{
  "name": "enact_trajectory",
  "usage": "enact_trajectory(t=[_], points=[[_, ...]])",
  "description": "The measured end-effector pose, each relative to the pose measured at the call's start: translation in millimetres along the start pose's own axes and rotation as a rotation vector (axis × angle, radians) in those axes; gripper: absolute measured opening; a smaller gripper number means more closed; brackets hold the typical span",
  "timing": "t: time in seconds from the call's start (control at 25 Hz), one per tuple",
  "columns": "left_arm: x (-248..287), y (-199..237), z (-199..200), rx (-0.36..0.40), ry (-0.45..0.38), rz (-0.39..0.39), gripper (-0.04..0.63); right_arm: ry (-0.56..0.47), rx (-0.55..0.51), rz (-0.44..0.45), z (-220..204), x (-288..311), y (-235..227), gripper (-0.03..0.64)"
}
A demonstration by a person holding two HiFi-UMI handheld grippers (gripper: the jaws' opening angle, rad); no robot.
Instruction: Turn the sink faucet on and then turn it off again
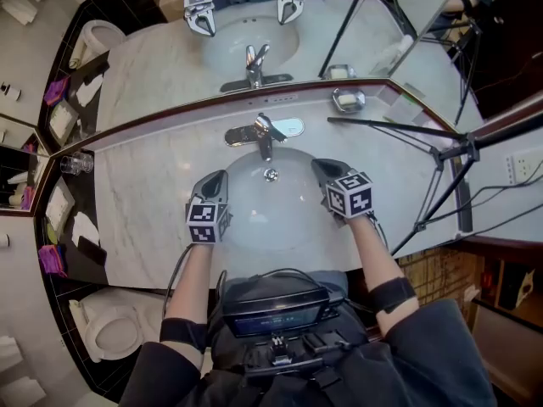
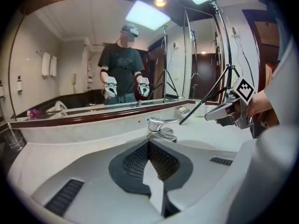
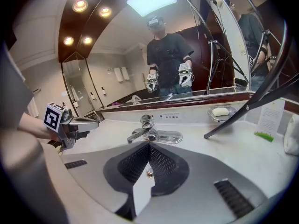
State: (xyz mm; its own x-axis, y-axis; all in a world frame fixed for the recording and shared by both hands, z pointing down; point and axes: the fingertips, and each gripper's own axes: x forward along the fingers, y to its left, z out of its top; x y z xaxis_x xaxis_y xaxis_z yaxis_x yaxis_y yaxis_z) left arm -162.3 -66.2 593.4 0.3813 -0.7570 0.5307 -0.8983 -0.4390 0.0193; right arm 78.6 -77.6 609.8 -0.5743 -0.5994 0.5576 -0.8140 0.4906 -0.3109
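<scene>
Now left tool (image 1: 215,178) and right tool (image 1: 327,167) hover closed before the faucet (image 1: 264,132)

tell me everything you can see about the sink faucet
The faucet is shiny chrome: a single lever handle on top, a short spout reaching over the white basin towards the drain, and a long oval base plate on the marble counter at the basin's back rim. No running water shows. Nothing touches it; the left gripper and right gripper sit clear of it.
</scene>
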Motion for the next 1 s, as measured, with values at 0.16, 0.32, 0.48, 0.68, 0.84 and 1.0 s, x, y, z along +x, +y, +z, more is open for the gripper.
enact_trajectory(t=[0.16,0.32,0.48,0.68,0.84,1.0], points=[[-13.8,2.4,-3.2,-0.053,-0.009,0.005,0.0,0.003,-0.001,-0.002,-2.6,-2.8,-0.1,0.026],[-25.2,3.8,-3.6,-0.058,-0.017,0.007,0.0,0.003,-0.002,-0.003,-3.4,-4.7,-0.4,0.026],[-29.6,6.0,-12.9,-0.081,-0.008,0.013,0.0,0.003,-0.005,-0.004,-4.3,-5.5,0.0,0.026],[-31.2,1.9,-16.2,-0.069,-0.007,0.01,0.0,0.003,-0.003,-0.002,-5.2,-5.4,1.5,0.026],[-29.0,0.2,-12.2,-0.054,-0.016,0.006,0.0,0.002,-0.005,0.001,-4.1,-3.2,3.4,0.026],[-27.6,-1.0,-9.4,-0.045,-0.02,0.003,0.0,-0.011,-0.019,-0.011,-2.6,-2.2,1.5,0.028]])
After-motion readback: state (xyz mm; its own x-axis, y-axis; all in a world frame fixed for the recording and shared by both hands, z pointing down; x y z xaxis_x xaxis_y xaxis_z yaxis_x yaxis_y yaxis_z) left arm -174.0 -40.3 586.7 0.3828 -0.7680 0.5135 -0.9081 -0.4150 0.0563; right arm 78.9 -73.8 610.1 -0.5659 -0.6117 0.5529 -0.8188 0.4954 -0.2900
